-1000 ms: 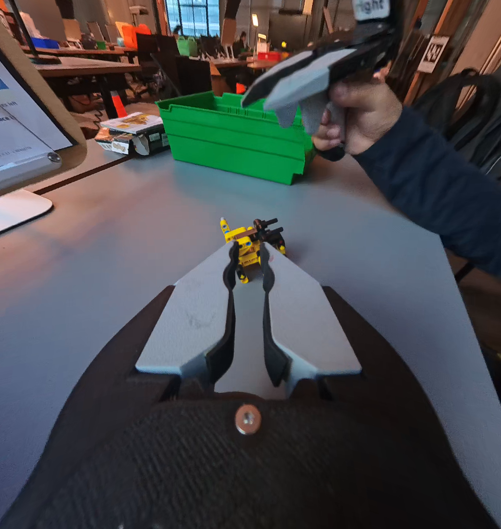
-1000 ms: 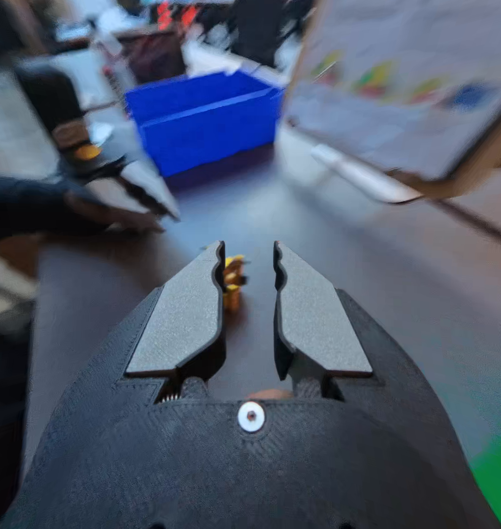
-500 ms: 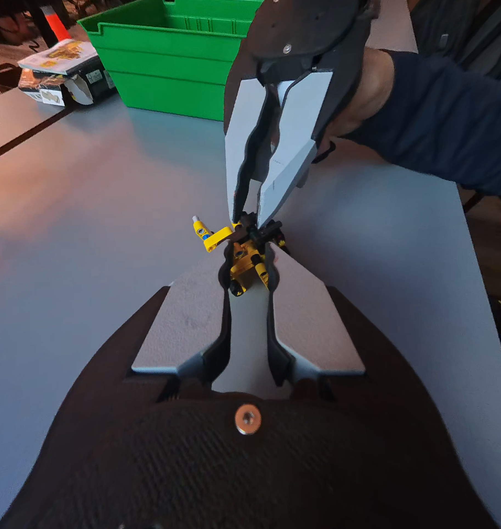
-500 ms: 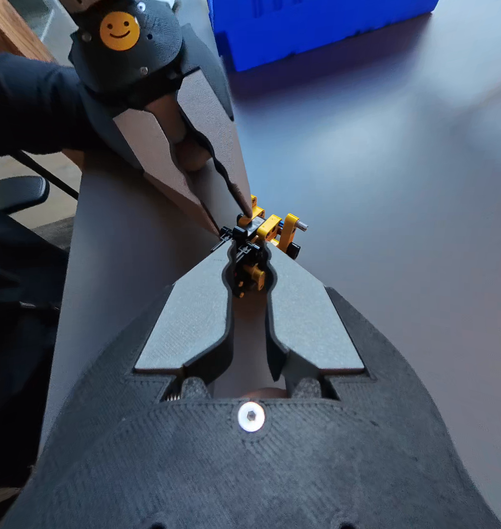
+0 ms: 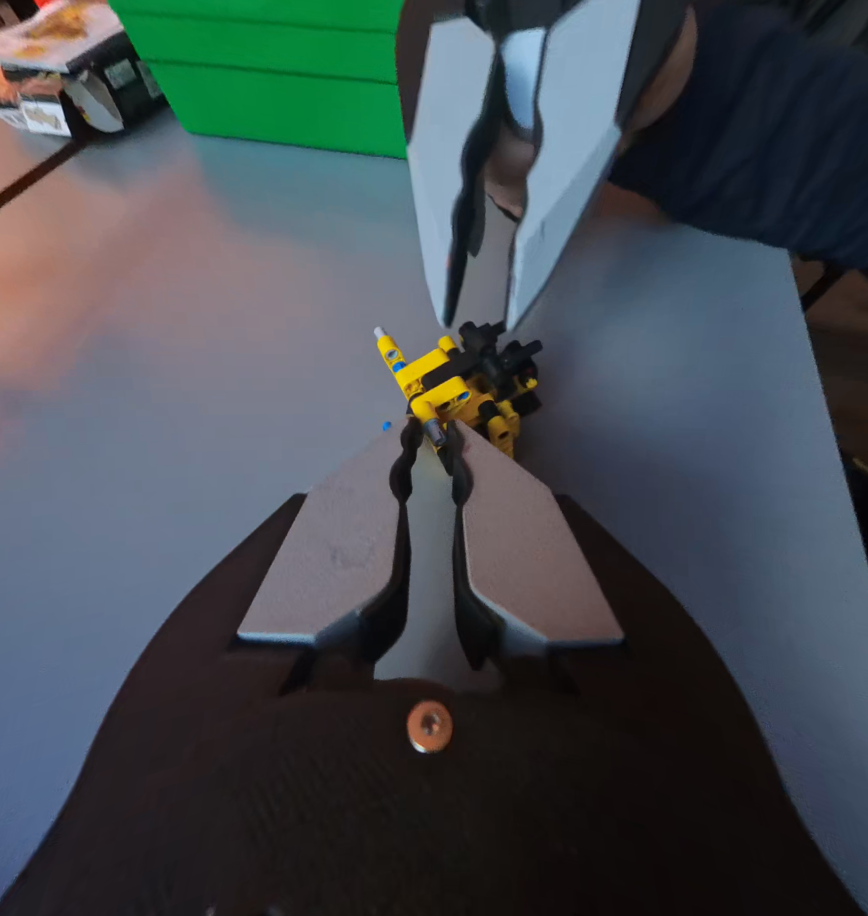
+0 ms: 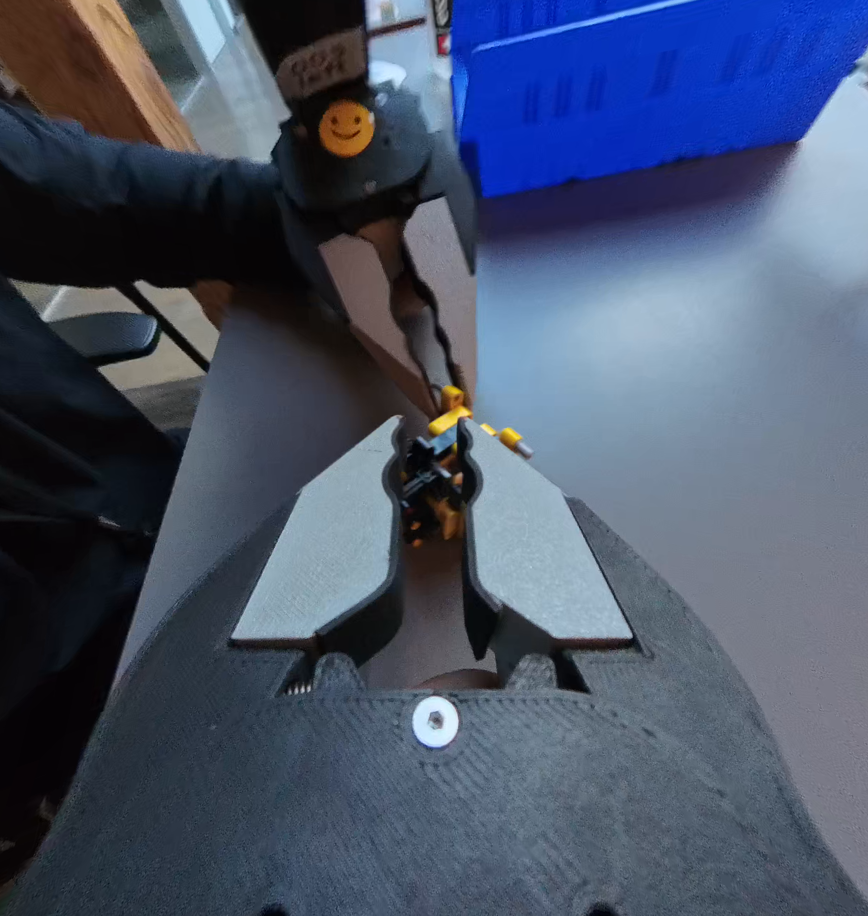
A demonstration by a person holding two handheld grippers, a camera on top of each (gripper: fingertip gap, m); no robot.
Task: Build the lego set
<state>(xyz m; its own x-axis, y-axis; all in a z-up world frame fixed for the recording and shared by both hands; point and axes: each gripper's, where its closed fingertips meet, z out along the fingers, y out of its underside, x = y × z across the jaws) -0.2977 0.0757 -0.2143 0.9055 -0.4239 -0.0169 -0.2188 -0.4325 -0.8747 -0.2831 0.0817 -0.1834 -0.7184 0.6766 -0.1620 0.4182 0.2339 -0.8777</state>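
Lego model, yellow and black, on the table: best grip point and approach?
Judging by shape, grip the lego model across its chunky yellow middle, tongs low along the table. The grey-tipped pins and black end bits are thin and would likely twist.

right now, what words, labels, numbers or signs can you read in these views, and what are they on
Printed box: too blurred to read.
Tag atop the left gripper: blurred, unreadable.
Orange sticker below it: a smiley face, no words.
Lego model: no readable marks.
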